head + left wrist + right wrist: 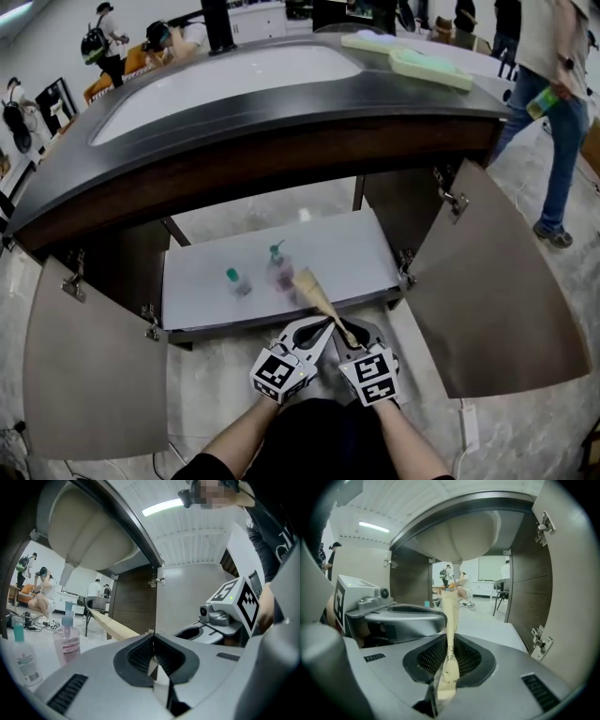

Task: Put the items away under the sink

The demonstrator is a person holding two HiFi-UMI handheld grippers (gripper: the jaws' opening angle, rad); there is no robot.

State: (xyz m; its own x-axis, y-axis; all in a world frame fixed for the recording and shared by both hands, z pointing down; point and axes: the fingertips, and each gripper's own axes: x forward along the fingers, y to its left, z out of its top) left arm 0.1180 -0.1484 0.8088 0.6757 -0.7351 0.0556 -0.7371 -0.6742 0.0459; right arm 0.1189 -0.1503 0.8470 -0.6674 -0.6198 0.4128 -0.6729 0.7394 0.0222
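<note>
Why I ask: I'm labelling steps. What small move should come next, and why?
Probably ease the right gripper forward and down to lay the wooden spatula on the shelf: its jaws grip the handle, the blade sits above the shelf's front, beside the pump bottle.

A person in jeans stands near green pads.

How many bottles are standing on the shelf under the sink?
2. The small teal-capped bottle stands on the left; the pink pump bottle stands just right of it. No others show.
</note>
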